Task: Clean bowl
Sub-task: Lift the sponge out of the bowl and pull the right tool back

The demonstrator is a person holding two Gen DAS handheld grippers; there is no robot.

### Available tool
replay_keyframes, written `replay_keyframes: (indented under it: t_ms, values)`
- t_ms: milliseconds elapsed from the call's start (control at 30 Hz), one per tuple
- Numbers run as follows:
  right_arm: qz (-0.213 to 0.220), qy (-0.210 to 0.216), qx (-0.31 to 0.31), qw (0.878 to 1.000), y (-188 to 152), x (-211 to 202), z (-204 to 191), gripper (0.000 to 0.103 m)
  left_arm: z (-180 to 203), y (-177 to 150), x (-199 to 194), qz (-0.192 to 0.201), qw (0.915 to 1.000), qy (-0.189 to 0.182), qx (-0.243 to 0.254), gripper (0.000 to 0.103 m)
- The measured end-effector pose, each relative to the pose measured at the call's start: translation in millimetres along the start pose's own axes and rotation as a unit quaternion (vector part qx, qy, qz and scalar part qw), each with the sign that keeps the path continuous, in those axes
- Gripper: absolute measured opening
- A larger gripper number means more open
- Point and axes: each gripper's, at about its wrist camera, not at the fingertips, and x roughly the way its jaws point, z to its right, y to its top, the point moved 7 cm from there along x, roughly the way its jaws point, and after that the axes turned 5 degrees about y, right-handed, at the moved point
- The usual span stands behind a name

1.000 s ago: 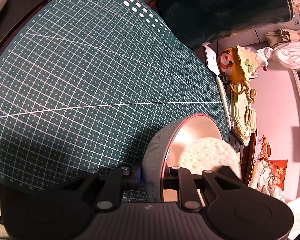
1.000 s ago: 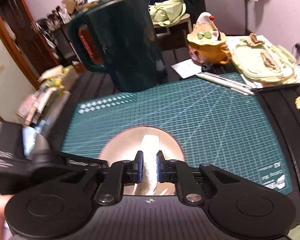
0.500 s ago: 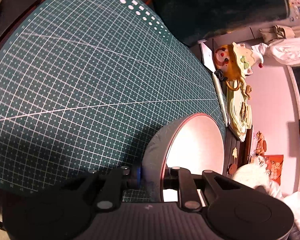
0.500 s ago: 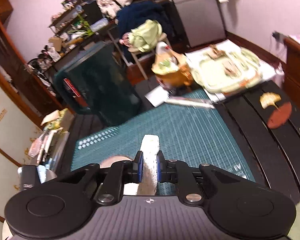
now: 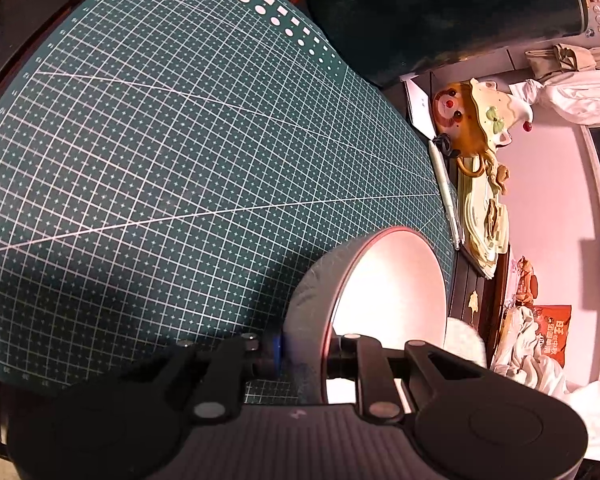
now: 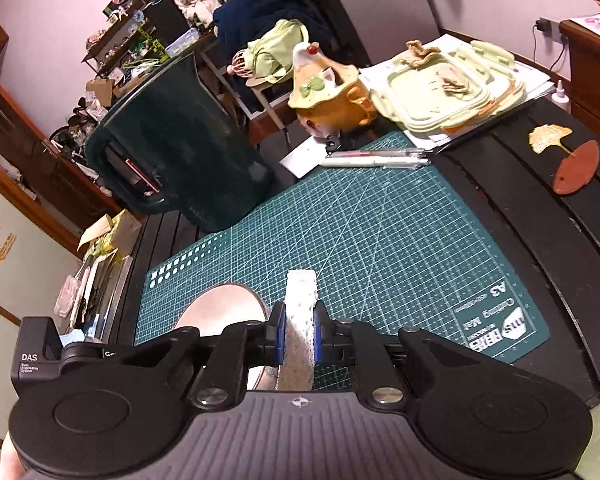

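L tongs (image 5: 304,354) are pinching the bowl (image 5: 392,292) rim, tilting it over the green cutting mat (image 5: 160,160). R tongs (image 6: 298,340) are squeezing a white sponge (image 6: 300,320) just beside the bowl, above the dark desk (image 6: 540,208).

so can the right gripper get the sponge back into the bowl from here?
Probably yes. The left gripper pinches the bowl rim, its mouth unobstructed; the sponge, clamped in the right gripper, sits just beside it.

The left tool (image 5: 305,354) clamps the bowl (image 5: 388,292) rim over the cutting mat (image 5: 180,140).
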Motion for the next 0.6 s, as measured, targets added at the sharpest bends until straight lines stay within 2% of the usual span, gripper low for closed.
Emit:
replay_keyframes:
  t_ms: [133, 300, 400, 600]
  values:
    - [-0.035, 0.004, 0.033, 0.999, -11.2, 14.5, 9.3, 0.012, 18.2, 11.0, 13.9, 0.001, 1.0, 0.002, -0.001, 0.018]
    - [0.007, 0.016, 0.027, 0.999, 6.8, -10.7, 4.1, 0.012, 21.6, 14.4, 14.8, 0.003, 1.0, 0.006, 0.001, 0.018]
    - [0.012, 0.019, 0.024, 0.999, 7.4, -13.0, 2.2, 0.012, 20.9, 12.9, 15.0, 0.004, 1.0, 0.006, 0.002, 0.018]
    - [-0.035, 0.011, 0.038, 0.999, -10.4, 9.6, 9.5, 0.012, 24.2, 8.1, 15.1, 0.004, 1.0, 0.005, 0.003, 0.018]
